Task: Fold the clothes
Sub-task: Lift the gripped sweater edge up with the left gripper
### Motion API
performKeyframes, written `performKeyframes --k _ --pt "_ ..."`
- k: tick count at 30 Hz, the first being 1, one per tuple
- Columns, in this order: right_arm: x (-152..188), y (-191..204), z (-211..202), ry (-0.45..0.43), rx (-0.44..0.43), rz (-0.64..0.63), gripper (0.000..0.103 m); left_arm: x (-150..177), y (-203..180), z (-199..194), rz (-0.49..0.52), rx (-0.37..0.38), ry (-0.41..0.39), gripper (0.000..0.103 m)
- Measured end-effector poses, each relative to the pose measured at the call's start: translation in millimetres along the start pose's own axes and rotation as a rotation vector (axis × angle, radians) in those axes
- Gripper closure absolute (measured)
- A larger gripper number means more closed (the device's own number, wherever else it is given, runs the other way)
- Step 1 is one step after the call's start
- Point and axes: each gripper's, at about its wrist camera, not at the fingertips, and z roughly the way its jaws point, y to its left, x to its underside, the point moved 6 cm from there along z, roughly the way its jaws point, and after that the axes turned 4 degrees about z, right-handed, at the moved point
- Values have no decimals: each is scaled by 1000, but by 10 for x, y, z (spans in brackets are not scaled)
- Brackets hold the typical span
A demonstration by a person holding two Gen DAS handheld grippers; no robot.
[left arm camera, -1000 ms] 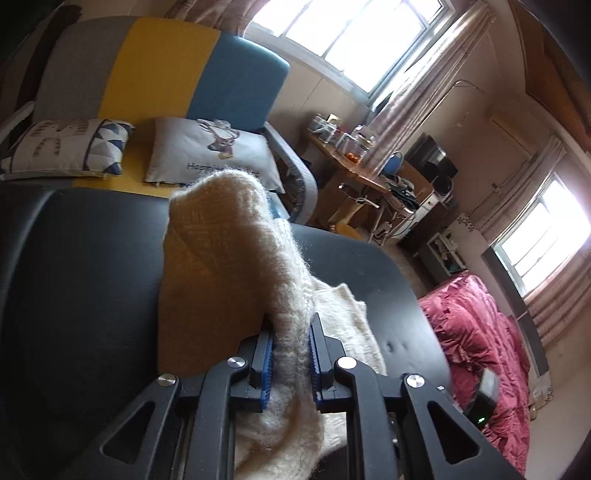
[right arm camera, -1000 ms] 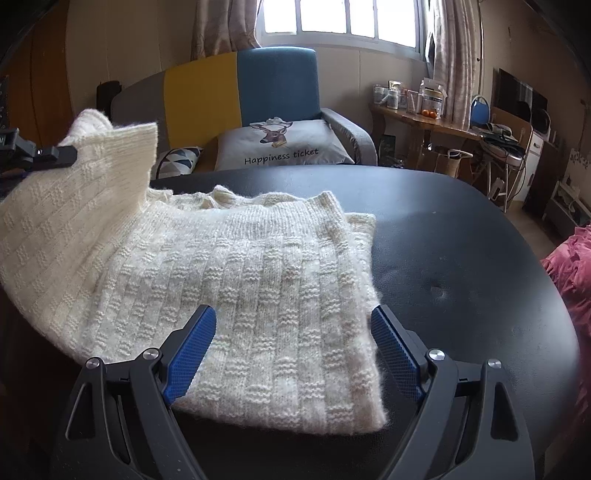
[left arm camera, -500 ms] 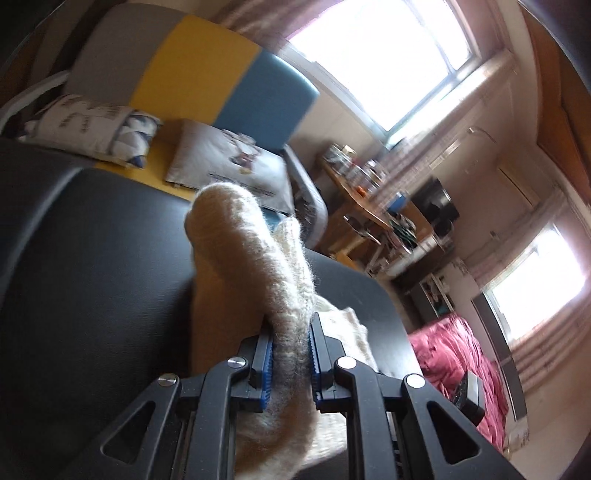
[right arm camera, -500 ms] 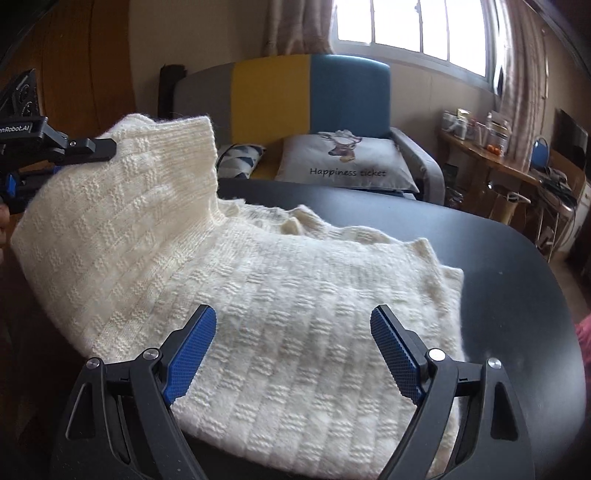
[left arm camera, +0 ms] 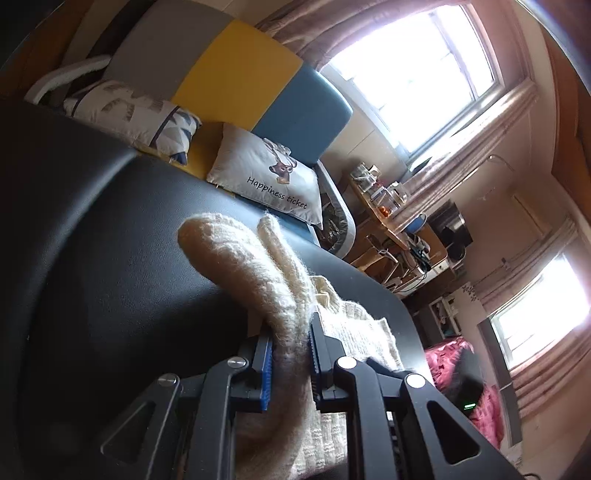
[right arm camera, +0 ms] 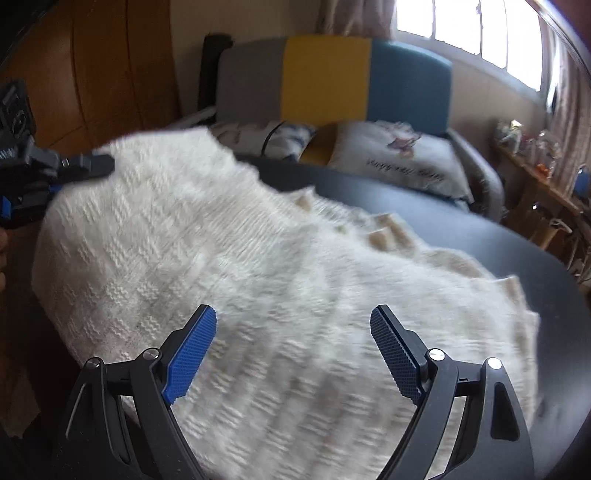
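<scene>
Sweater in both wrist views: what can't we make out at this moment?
- Sweater knit and edges, right wrist view: smeared by motion blur.
- Its near hem, right wrist view: cut off by the bottom edge, behind the open right gripper.
- Pinched part, left wrist view: hidden between the jaws of the left gripper.

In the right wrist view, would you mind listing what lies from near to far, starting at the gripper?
Right gripper → cream knitted sweater → black table → deer-print cushion → tricolour sofa back → window.
</scene>
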Motion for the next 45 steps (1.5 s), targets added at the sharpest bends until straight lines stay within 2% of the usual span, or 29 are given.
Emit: performKeyframes --k 2,4,9,15,16,20,23,25,30,36,45 --pt "81 106 200 64 -11 -3 13 2 132 -20 -27 -3 0 88" --pt "118 213 255 48 3 -29 12 2 253 -51 -45 -7 -2 88" --pt "107 405 281 55 -29 -67 11 -10 500 -215 -70 -24 -24 88" --pt "27 485 162 20 -77 -46 11 -21 682 -354 -93 -46 -36 88" --pt "-9 460 113 2 -102 -18 11 -30 696 -363 -92 -50 -37 88" --pt "-150 300 -129 -67 -331 175 11 -58 722 -369 -102 -49 -41 88" --pt "-205 190 -154 -93 -371 265 11 -59 686 -369 -89 -49 -45 88" --pt "-197 146 -56 -69 -325 297 11 -57 660 -371 -83 -47 -46 87" --pt "-26 131 158 -1 -147 264 12 -61 607 -371 -75 -51 -39 87" --pt "136 299 302 23 21 103 12 -65 433 -409 -16 -60 -44 87" --pt "217 326 304 8 44 109 12 -34 -123 -383 109 -8 -28 87"
